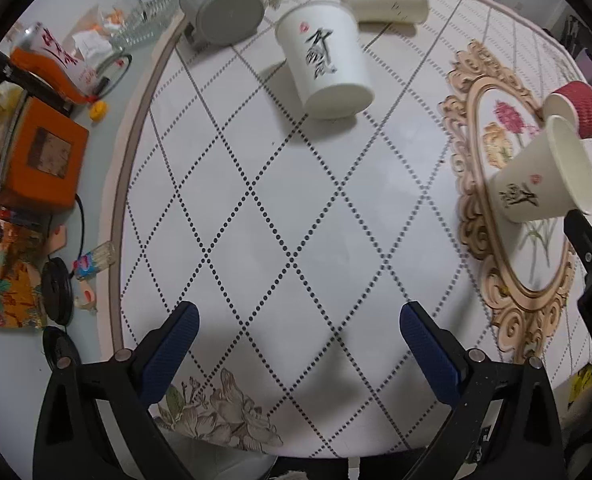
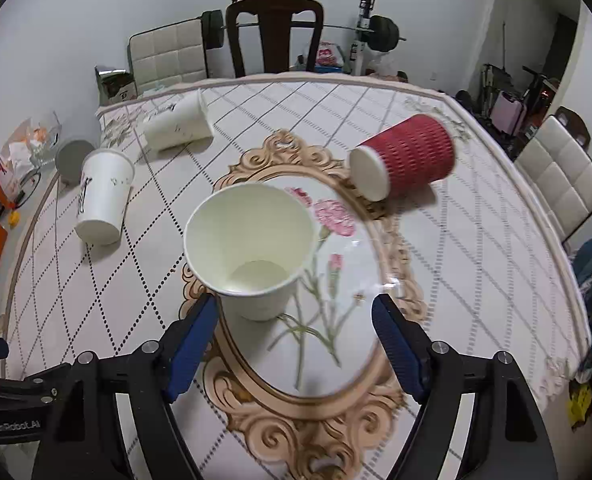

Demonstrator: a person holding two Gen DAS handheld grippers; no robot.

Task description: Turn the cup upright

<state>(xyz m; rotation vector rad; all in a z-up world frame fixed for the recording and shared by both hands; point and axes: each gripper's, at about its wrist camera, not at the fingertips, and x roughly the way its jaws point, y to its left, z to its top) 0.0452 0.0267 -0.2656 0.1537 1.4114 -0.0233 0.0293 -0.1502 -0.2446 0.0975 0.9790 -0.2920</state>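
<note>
A white paper cup point(image 2: 252, 248) stands upright on the floral oval of the tablecloth, mouth up; it also shows in the left wrist view point(image 1: 544, 176). My right gripper point(image 2: 296, 336) is open just behind it, its left finger point(image 2: 192, 344) close to the cup's base, not gripping. A white cup with ink drawing point(image 1: 324, 64) lies on its side; in the right wrist view point(image 2: 104, 196) it is at the left. A red ribbed cup point(image 2: 408, 156) lies on its side beyond. My left gripper point(image 1: 296, 344) is open and empty over the checked cloth.
Another white cup point(image 1: 384, 0) and a grey cup point(image 1: 224, 8) lie on their sides at the table's far edge. Orange boxes point(image 1: 44, 152) and clutter sit on the left side surface. Chairs point(image 2: 276, 36) stand around the round table point(image 2: 496, 240).
</note>
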